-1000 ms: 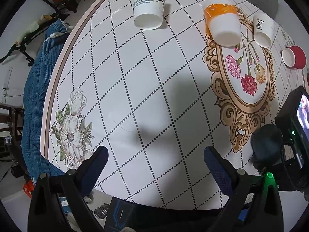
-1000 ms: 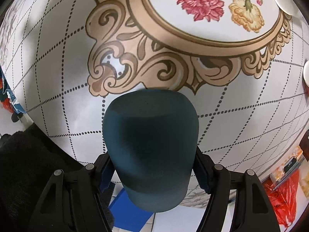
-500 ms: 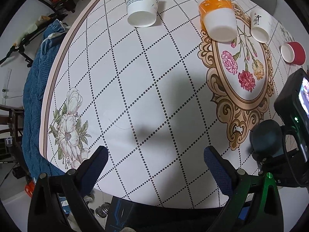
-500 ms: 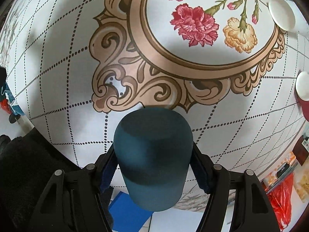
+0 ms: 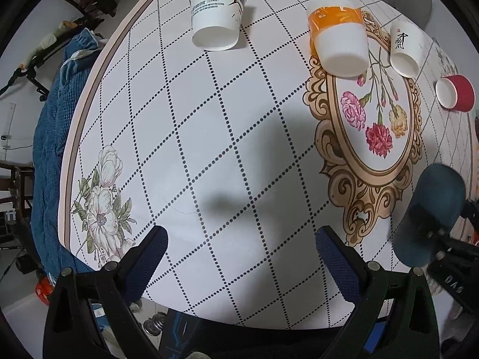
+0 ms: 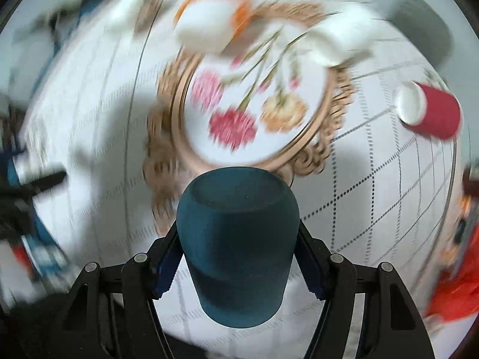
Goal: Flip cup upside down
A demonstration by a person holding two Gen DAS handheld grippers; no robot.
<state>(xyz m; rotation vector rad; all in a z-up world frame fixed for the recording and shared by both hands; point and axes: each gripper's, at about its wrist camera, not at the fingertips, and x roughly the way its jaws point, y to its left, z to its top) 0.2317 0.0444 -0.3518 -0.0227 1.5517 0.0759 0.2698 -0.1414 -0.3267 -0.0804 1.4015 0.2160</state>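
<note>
My right gripper is shut on a dark teal cup, gripping its sides, with the cup's flat base pointing away from the camera. The right wrist view is motion-blurred. In the left wrist view the same teal cup hangs tilted above the table's front right, held by the right gripper. My left gripper is open and empty over the table's near edge.
A white paper cup, an orange-and-white cup, a small white cup and a red cup stand upside down along the far side of the patterned round table. A blue quilt lies at left.
The right gripper has swung with the teal cup, tilting up so the far cups come into view. The left gripper has stayed open and nearly still.
</note>
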